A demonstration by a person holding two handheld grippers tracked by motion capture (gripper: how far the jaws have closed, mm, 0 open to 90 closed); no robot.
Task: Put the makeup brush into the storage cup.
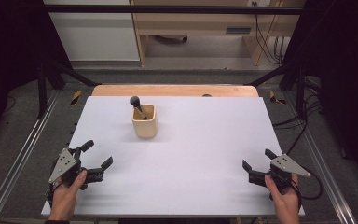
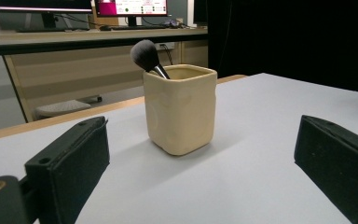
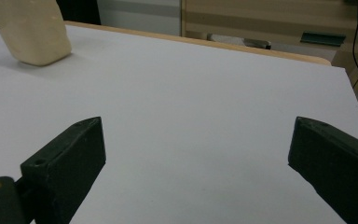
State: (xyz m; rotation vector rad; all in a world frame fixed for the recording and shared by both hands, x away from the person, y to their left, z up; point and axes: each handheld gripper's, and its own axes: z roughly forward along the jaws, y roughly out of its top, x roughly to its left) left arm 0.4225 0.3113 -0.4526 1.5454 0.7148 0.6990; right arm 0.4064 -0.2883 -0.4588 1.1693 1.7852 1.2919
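Left gripper [image 1: 96, 157]: jaws wide, empty.
Right gripper [image 1: 256, 163]: jaws wide, empty.
Cup [image 1: 144, 121]: ahead of both, well apart.
Brush [image 1: 138, 106]: upright in cup.
Progress: likely unstarted; reach and grasp left.

Cup [image 2: 181, 112] ahead of the left tongs [image 1: 97, 160]: matt cream ceramic-looking, slightly dimpled walls; brush [image 2: 145, 54] in it: soft dark bristles, shiny metal collar; table top [image 1: 200, 154] under both tongs: smooth matt white, bare wood far edge; jaws matt black.

L claw [image 1: 98, 154] & R claw [image 1: 257, 158] agape
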